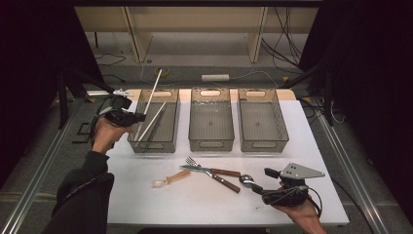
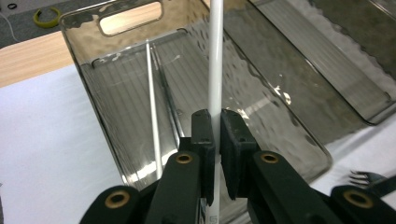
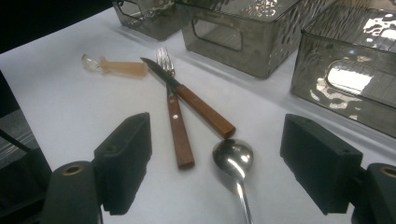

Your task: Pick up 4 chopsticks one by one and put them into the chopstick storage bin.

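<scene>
My left gripper [image 1: 140,117] is shut on a long white chopstick [image 1: 155,87], which slants up and away over the left grey bin [image 1: 171,146]. In the left gripper view the pads [image 2: 204,133] pinch this chopstick [image 2: 215,65] above the bin [image 2: 79,32]. Another white chopstick [image 2: 153,107] and dark chopsticks [image 2: 167,93] lie inside. My right gripper [image 1: 260,181] stands open near the table's front right. A metal spoon [image 3: 233,157] lies on the table between its open jaws [image 3: 223,144], untouched.
A wood-handled fork [image 1: 194,162] and knife [image 1: 214,171] lie crossed at the table's middle, with a beige-handled small spoon [image 1: 170,178] to their left. The middle bin [image 1: 210,142] and right bin [image 1: 263,142] stand beside the left one. The white table [image 1: 204,204] ends near the front.
</scene>
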